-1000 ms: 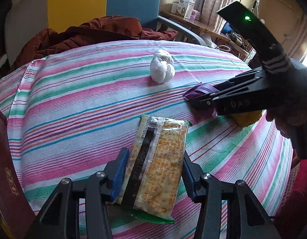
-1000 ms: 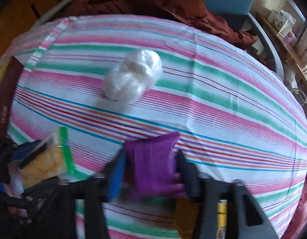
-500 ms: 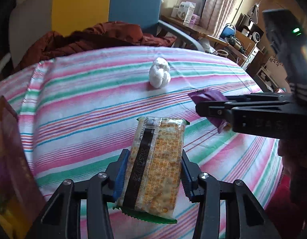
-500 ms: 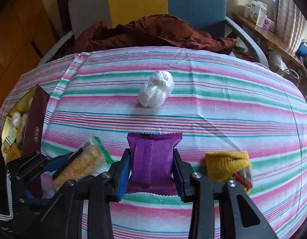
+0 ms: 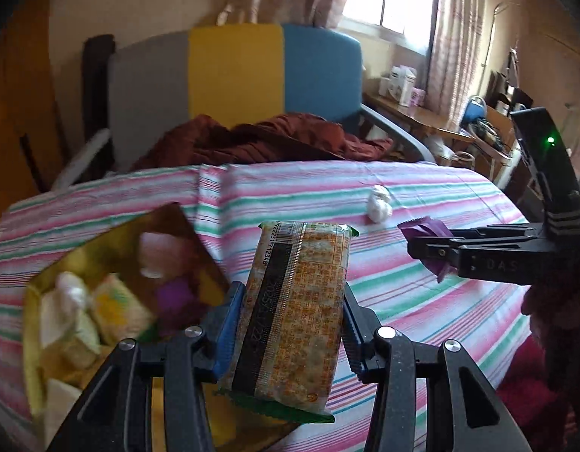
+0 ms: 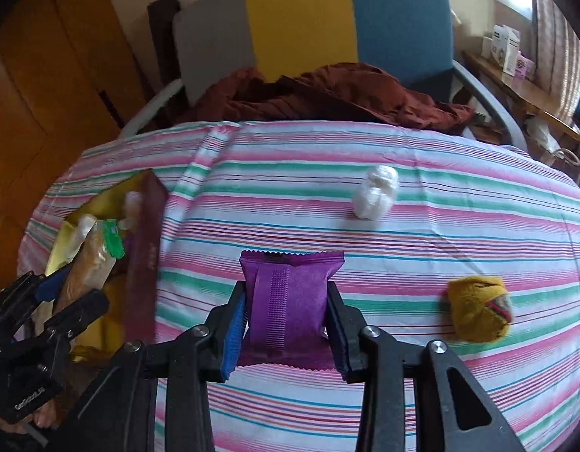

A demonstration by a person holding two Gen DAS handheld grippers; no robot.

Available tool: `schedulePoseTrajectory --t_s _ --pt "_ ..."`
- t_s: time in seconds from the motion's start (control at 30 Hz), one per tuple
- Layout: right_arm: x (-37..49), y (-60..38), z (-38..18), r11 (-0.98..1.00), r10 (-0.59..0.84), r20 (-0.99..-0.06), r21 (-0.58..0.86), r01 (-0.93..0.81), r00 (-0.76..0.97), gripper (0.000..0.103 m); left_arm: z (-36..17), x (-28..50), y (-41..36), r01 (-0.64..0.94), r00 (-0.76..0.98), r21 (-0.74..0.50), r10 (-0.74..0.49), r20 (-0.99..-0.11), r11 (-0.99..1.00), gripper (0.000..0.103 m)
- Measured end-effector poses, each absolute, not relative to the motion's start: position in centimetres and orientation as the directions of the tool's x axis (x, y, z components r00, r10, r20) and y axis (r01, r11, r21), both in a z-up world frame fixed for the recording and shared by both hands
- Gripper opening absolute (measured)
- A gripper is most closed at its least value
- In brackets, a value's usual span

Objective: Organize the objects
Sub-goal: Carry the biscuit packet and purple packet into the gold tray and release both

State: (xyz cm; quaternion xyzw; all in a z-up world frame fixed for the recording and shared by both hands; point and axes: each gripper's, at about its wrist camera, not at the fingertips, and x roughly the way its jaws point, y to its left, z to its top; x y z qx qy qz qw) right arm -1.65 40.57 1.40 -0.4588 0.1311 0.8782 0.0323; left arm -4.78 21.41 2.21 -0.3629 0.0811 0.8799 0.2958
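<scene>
My left gripper (image 5: 290, 324) is shut on an orange cracker packet (image 5: 293, 312) and holds it in the air beside an open gold-lined box (image 5: 49, 275) holding several snacks. My right gripper (image 6: 286, 324) is shut on a purple snack packet (image 6: 286, 301), held above the striped tablecloth (image 6: 403, 233). In the right wrist view the left gripper (image 6: 64, 301) with the cracker packet (image 6: 90, 263) hangs over the box (image 6: 143, 263) at the left. A white wrapped lump (image 6: 376, 192) and a yellow cloth ball (image 6: 478, 309) lie on the table.
A chair (image 6: 309, 34) with grey, yellow and blue panels stands behind the table, with a maroon garment (image 6: 327, 94) draped on its seat. A side table with boxes (image 5: 403, 86) stands by the curtained window at the right.
Both grippers have risen with their packets. The left one has swung left, so the open box now fills its lower left view. The right gripper has pulled back from the white lump.
</scene>
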Motion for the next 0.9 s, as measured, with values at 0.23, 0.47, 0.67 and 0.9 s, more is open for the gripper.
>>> schedulePoseTrajectory --t_s 0.23,0.47,0.67,0.9 --pt "-2.2 34.6 1.9 -0.964 -0.158 -0.785 0.254 -0.079 -0.599 0.038 2.5 -4.4 16.3 -0.508 -0.616 -0.060 0.411 -0.671 -0.859 0.049" --pt "-2.3 29.4 1.1 -0.949 -0.239 -0.764 0.314 -0.022 -0.599 0.038 1.7 -3.7 12.4 -0.460 -0.630 -0.080 0.388 -0.673 -0.885 0.049" --pt "-2.2 26.3 0.4 -0.947 -0.263 -0.766 0.321 0.005 -0.587 0.038 0.6 -3.2 9.4 -0.413 -0.632 -0.107 0.369 -0.682 -0.904 0.049" --pt "-1.9 23.6 -0.9 -0.955 -0.257 -0.784 0.296 0.024 -0.565 0.039 0.3 -3.5 4.8 -0.348 -0.634 -0.190 0.380 -0.674 -0.918 0.049"
